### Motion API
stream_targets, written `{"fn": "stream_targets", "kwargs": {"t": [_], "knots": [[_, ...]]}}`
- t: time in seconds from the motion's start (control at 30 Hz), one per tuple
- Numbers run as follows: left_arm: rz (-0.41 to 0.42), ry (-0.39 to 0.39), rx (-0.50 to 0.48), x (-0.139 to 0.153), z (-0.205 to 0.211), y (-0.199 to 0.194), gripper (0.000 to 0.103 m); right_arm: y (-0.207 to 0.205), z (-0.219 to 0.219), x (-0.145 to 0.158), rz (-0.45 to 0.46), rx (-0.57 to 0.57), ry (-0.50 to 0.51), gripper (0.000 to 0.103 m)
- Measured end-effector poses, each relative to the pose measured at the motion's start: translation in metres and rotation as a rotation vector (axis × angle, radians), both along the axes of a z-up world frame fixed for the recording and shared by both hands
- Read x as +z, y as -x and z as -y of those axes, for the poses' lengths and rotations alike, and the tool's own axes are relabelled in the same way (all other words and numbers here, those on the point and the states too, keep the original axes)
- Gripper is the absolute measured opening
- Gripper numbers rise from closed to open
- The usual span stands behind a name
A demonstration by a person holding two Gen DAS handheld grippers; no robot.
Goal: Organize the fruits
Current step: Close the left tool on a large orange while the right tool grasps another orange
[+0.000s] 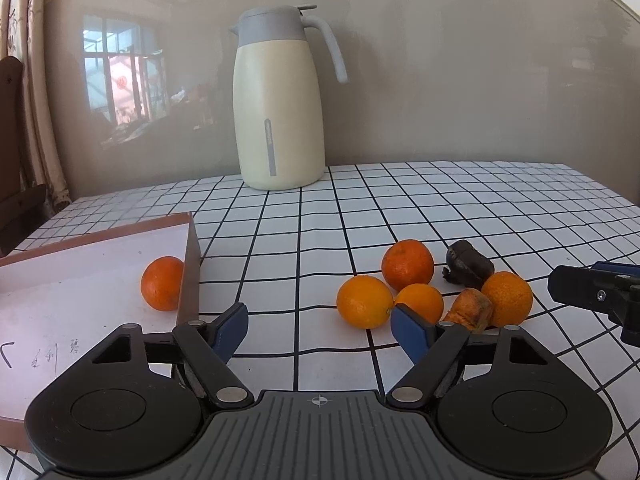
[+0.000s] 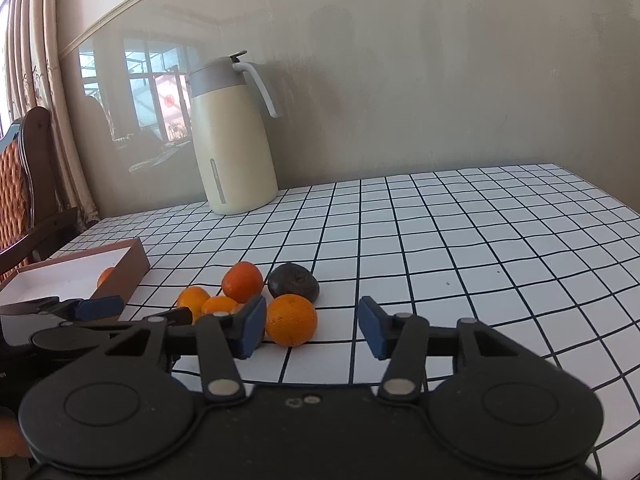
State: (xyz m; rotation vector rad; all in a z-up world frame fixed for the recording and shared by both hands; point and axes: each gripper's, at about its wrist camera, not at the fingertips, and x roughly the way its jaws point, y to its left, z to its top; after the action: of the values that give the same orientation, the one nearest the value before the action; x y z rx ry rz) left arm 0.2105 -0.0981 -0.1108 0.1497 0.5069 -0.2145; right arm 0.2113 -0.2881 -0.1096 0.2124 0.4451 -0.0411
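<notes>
While both claws stand apart with nothing between their blue pads, the job looks to be at the reaching step: getting to the next fruit.

The left claw is partly open and holds nothing. Only the bench shows in its gap. Its right pad is just in front of a small round orange fruit, but I cannot tell if they touch. The right claw is open a bit less and is empty too. A bigger round orange fruit sits just beyond its left pad, mostly inside the gap.

Moving outward, the loose fruits lie in a little heap on the white bench with black grid lines. There are more orange ones, a dried-up brownish-orange piece and a dark, wrinkled, spoiled-looking fruit. They are bunched close, some touching.

To the left is a shallow brown cardboard box with a white inside. One orange fruit already sits in its corner. A tall cream jug with a grey lid stands at the back by the wall.

Next, I think one claw must slide around a single orange and squeeze gently, without bumping the others so they roll. Then it goes into the box.
</notes>
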Motion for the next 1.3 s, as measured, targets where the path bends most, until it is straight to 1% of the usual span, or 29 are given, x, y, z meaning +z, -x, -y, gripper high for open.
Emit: {"fn": "stream_targets", "kwargs": {"t": [0.27,0.53,0.6,0.73,0.8,0.87,0.97,1.07,1.17,1.3], "knots": [[-0.02,0.006,-0.01,-0.005,0.007,-0.009,0.079,-0.013,0.001,-0.005,-0.023,-0.004,-0.017,0.038],[-0.019,0.022,0.002,-0.004,0.011,-0.018,0.078,-0.023,0.004,-0.008,-0.041,-0.011,-0.036,0.035],[-0.026,0.024,0.003,-0.003,0.013,-0.02,0.078,-0.024,0.006,-0.009,-0.044,-0.01,-0.055,0.033],[-0.056,0.023,-0.02,-0.004,0.02,-0.028,0.07,-0.025,0.008,-0.008,-0.046,-0.006,-0.064,0.033],[-0.074,0.02,-0.037,-0.007,0.024,-0.03,0.064,-0.025,0.009,-0.008,-0.048,-0.007,-0.068,0.033],[-0.089,0.017,-0.047,-0.009,0.028,-0.031,0.049,-0.025,0.011,-0.007,-0.046,-0.011,-0.072,0.034],[-0.084,0.004,-0.058,-0.009,0.033,-0.03,0.038,-0.025,0.013,-0.008,-0.048,-0.014,-0.081,0.034],[-0.083,0.007,-0.061,-0.009,0.033,-0.029,0.037,-0.027,0.01,-0.008,-0.053,-0.004,-0.084,0.034],[-0.08,0.025,-0.044,-0.009,0.028,-0.027,0.036,-0.029,0.007,-0.008,-0.056,0.013,-0.082,0.034],[-0.083,0.018,-0.046,-0.009,0.02,-0.019,0.036,-0.031,0.002,-0.008,-0.06,0.032,-0.083,0.033]]}}
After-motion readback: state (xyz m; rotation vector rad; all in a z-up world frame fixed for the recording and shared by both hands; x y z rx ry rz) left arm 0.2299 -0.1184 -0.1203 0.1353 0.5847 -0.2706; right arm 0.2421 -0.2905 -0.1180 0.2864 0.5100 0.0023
